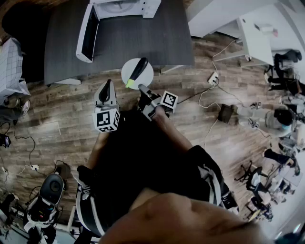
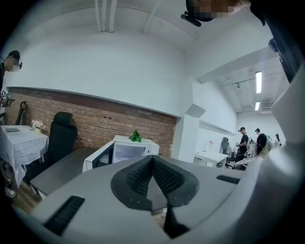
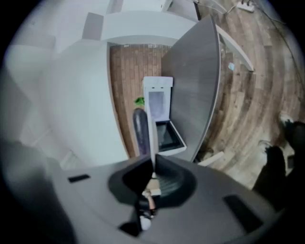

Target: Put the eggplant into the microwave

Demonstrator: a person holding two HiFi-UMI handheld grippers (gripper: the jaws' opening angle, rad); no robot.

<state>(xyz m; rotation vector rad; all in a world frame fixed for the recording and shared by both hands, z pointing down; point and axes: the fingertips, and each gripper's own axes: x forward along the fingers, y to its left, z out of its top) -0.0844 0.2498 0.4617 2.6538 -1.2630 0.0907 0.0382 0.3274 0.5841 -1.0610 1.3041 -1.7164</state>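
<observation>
A dark eggplant (image 1: 138, 69) with a green stem end lies on a small white plate (image 1: 148, 76), which hangs in the air just in front of the dark table (image 1: 152, 38). My right gripper (image 1: 141, 87) is shut on the plate's near rim; in the right gripper view the plate (image 3: 153, 138) shows edge-on between the jaws, with the eggplant (image 3: 140, 131) beside it. The white microwave (image 1: 125, 6) stands on the table with its door (image 1: 88, 32) swung open. My left gripper (image 1: 106, 89) is shut and empty, left of the plate, facing the microwave (image 2: 125, 151).
The table's front edge runs just beyond the plate. A black office chair (image 2: 62, 136) and a cloth-covered table (image 2: 21, 143) stand to the left. A power strip (image 1: 212, 77) and cables lie on the wood floor at the right. People stand far right (image 2: 242, 140).
</observation>
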